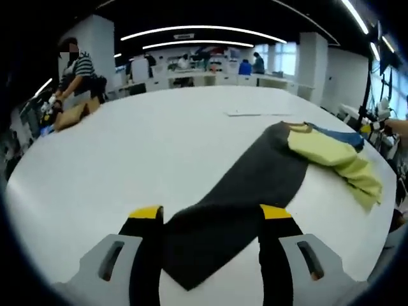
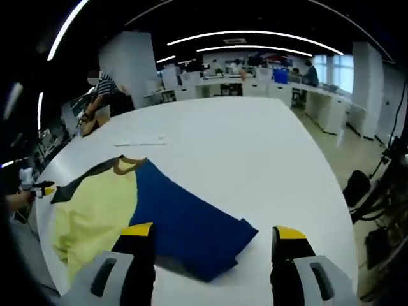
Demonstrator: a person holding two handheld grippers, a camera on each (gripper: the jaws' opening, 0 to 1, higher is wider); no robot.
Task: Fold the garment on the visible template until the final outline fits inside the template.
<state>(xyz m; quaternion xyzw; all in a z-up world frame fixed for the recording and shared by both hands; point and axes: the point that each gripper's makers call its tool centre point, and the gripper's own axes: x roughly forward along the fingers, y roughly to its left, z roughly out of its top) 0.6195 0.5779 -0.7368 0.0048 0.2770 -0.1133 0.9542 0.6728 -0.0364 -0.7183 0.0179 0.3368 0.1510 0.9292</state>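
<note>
Both grippers open w/ nothing held: left gripper point(image 1: 210, 220) straddled garment's point(image 1: 255, 185) dark end, long axis running away up-right, right gripper point(image 2: 210, 237) nearer blue corner.

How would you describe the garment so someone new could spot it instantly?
Start at the big white table. The garment lies spread flat near its edge, just ahead of the right tongs. It is the table's one large piece of cloth, in three colour panels: pale yellow in the middle, dark blue on one side, charcoal grey on the other.
</note>
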